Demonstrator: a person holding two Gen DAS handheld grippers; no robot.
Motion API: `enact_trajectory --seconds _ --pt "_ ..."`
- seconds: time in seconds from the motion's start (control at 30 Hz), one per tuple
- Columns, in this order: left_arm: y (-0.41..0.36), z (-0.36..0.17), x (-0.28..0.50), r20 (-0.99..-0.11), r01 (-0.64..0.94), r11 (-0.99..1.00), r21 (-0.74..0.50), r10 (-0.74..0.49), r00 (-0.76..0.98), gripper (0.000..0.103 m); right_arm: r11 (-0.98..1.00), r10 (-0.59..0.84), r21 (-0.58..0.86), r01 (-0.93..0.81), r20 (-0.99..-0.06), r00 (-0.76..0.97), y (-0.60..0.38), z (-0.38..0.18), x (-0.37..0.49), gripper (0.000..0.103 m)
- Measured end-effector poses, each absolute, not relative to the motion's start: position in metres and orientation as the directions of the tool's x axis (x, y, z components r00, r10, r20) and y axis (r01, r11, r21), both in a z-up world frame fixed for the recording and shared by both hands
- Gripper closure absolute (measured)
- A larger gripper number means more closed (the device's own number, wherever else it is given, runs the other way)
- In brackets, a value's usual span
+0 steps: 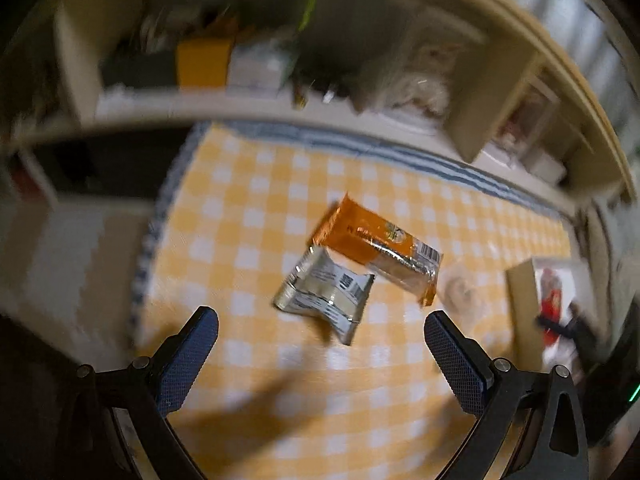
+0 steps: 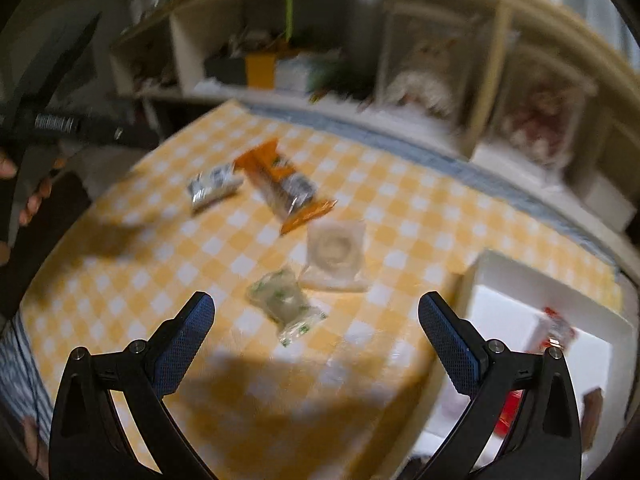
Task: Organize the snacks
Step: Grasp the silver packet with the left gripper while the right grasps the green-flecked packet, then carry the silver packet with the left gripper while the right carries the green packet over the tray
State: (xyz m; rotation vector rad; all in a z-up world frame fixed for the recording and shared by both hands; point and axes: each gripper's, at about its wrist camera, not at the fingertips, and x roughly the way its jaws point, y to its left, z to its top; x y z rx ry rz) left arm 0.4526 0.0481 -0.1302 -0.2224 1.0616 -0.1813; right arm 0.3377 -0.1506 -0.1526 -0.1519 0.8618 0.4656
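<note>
An orange snack packet [image 1: 376,246] lies on the yellow checked tablecloth [image 1: 260,200], and a silver packet [image 1: 326,292] lies just in front of it. My left gripper [image 1: 320,320] hovers open above the cloth, close to the silver packet, holding nothing. In the right wrist view the orange packet [image 2: 282,186] and silver packet [image 2: 212,186] lie further back. A clear packet with green print [image 2: 286,308] and a pale round-snack packet [image 2: 336,254] lie nearer. My right gripper [image 2: 316,312] is open above the clear packet.
A white box [image 2: 500,280] at the table's right edge holds a red-and-white packet [image 2: 554,330]. A cream shelf unit [image 2: 488,80] full of items stands behind the table. A person's hand [image 2: 34,196] holds the other gripper at the far left.
</note>
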Motion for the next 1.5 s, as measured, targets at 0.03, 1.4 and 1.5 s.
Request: enact_trajectory --seconds 0.03,1.4,1.5 --pt "0.053 -0.136 0.464 -0.852 -0.01 0.947 -0.322 -0.285 0.438 0.002 0.872 0.356 0.07 -0.485 -0.77 0.529 -0.148 -0.159 0.343 0.001" --pt "0.049 -0.173 0.471 -0.818 -0.405 0.765 -0.501 -0.267 0.509 0.067 0.804 0.411 0.127 -0.581 -0.825 0.387 -0.131 -0.18 0.349 0.073" --pt "0.047 -0.155 0.455 -0.808 -0.364 0.79 -0.494 -0.261 0.529 0.067 0.827 0.415 0.146 -0.543 -0.811 0.413 -0.138 -0.167 0.344 0.073"
